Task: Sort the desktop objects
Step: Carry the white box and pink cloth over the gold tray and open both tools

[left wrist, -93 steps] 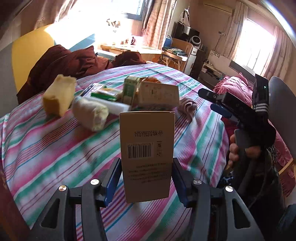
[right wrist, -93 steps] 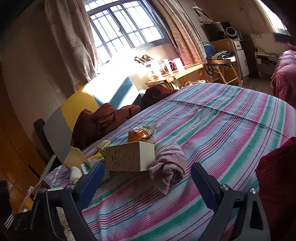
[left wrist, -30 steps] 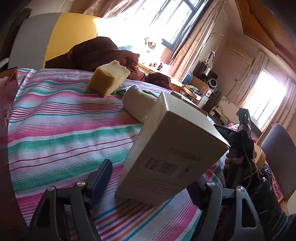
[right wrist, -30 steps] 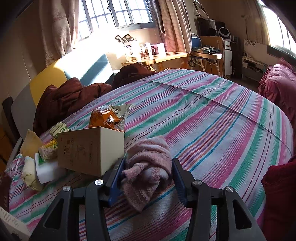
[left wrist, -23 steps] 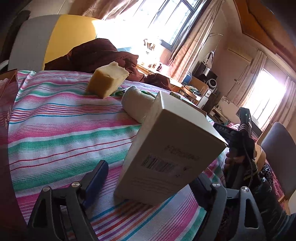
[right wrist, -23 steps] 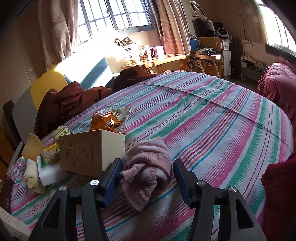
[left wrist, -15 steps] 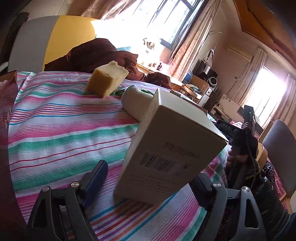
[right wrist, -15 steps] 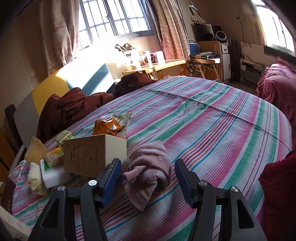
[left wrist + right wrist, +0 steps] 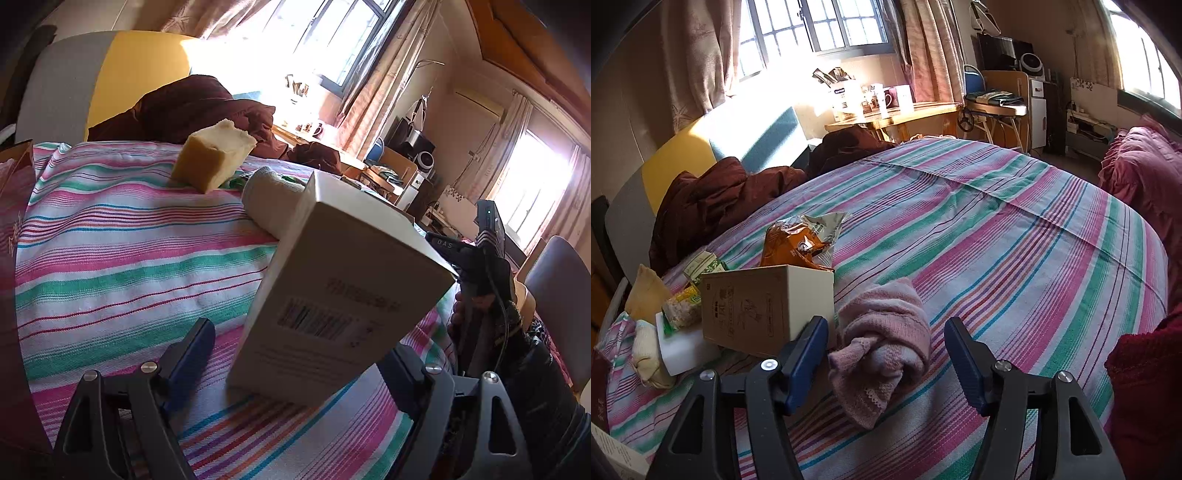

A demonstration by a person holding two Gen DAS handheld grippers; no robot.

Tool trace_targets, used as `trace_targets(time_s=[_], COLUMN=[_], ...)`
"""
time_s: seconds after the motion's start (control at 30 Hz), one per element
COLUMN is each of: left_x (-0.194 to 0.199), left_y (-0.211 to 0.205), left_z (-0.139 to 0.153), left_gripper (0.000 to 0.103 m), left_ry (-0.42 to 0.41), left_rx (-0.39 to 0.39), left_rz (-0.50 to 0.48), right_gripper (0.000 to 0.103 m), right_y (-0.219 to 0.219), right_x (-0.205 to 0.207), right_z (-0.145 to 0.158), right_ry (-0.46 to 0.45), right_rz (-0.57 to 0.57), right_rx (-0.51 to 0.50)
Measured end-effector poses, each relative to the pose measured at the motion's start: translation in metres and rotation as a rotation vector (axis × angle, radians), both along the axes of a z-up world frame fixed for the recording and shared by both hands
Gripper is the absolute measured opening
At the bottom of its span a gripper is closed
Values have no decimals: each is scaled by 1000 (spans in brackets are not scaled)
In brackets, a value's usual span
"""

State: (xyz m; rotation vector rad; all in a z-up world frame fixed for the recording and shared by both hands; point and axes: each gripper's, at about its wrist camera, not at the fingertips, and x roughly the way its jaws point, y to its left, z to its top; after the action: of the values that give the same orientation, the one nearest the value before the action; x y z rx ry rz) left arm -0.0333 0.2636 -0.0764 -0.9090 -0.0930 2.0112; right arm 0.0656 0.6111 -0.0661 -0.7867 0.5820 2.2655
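The left gripper [image 9: 295, 354] stood released, its two blue-padded fingers [image 9: 192, 350] spread around one tilted pale cardboard box with a barcode [image 9: 340, 291] resting on the striped tablecloth [image 9: 122, 266]; one yellow sponge block [image 9: 214, 158] and one white rolled cloth [image 9: 269, 199] lay beyond. The right gripper [image 9: 886, 350] was parted too, bracketing one crumpled pink knitted cloth [image 9: 886, 343] without clamping it; beside it lay one brown printed carton [image 9: 768, 310] and one orange snack bag [image 9: 794, 240]

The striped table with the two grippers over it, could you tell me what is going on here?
A person is sorting clutter on a striped tablecloth with two hand-held grippers. The left gripper is open around a tilted white carton with a barcode, whose lower end rests on the cloth; its fingers are not pressing the carton's sides. The right gripper is open around a bundled pink knitted cloth, not yet clamped. A brown box, an orange snack bag and a sponge remain piled nearby.
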Motion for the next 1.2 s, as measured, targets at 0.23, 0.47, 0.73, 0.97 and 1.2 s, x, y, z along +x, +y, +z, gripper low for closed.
trace_targets(time_s=[0.23, 0.47, 0.73, 0.97, 1.2], left_x=[0, -2, -2, 2, 9], left_y=[2, -2, -7, -13, -13], left_z=[0, -1, 1, 11, 24], left_gripper=[86, 86, 86, 86, 85], left_ry=[3, 1, -7, 16, 101], left_rx=[-4, 1, 10, -5, -28], left_rz=[0, 0, 2, 2, 6], right_gripper=[46, 43, 43, 43, 43], right_y=[0, -15, -52, -86, -114], right_x=[-5, 5, 29, 42, 34], right_z=[-5, 1, -1, 2, 11], right_ry=[-38, -36, -14, 16, 41], right_rz=[29, 39, 86, 134, 215], right_rx=[7, 51, 25, 35, 57])
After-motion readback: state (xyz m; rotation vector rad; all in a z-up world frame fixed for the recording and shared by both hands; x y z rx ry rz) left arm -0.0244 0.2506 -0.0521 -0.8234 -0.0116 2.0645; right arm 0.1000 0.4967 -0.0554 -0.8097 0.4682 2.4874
